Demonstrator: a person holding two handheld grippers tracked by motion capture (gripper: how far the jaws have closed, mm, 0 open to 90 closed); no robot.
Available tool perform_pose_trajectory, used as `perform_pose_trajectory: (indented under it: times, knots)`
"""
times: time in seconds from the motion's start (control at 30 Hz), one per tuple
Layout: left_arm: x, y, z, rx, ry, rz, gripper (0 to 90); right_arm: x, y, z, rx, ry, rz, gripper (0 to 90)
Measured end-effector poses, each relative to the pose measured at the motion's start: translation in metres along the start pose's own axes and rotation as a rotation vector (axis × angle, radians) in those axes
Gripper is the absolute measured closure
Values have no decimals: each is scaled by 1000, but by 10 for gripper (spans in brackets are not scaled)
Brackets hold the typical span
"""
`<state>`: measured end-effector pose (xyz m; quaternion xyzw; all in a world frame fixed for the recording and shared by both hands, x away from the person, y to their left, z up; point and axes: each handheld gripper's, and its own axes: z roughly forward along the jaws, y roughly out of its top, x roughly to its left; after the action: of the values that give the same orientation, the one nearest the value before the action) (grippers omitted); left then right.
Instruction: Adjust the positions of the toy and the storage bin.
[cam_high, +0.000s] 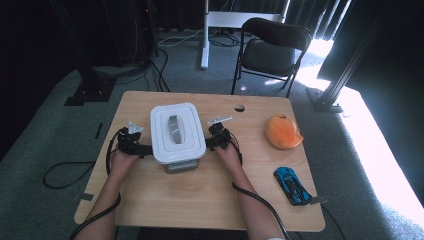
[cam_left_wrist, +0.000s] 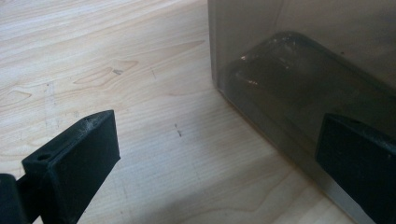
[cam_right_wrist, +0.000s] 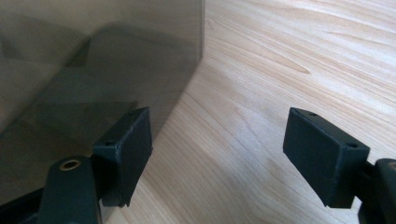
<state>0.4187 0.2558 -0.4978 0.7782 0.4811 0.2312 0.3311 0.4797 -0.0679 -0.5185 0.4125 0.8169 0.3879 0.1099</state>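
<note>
White-lidded, the container (cam_high: 177, 134) is sitting between my left gripper (cam_high: 134, 145) and right gripper (cam_high: 216, 137), both flanking its sides. Along my left gripper (cam_left_wrist: 219, 158), the jaws are standing spread, the smoky wall (cam_left_wrist: 299, 93) beside one jaw. My right gripper (cam_right_wrist: 217, 158) is gaping too, the wall (cam_right_wrist: 93, 70) against its one jaw, bare wooden table (cam_right_wrist: 280, 70) between.

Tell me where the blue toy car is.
In the high view the blue toy car lies near the table's front right corner, in front of the orange fruit and right of the right gripper.
</note>
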Motion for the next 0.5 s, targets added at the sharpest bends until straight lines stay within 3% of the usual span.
perform_pose_trajectory:
  times: [0.13, 0.2, 0.5]
  knots:
    - [-6, -4, -3, 8, 13, 15, 3, 2, -2, -6, -15, 16, -2, 240]
    - [-10, -6, -4, 5, 4, 15, 3, 3, -3, -10, -25, 12, -21, 240]
    - [-27, -13, -10, 3, -25, 40, 3, 1, -13, -21, -19, 31, -23, 248]
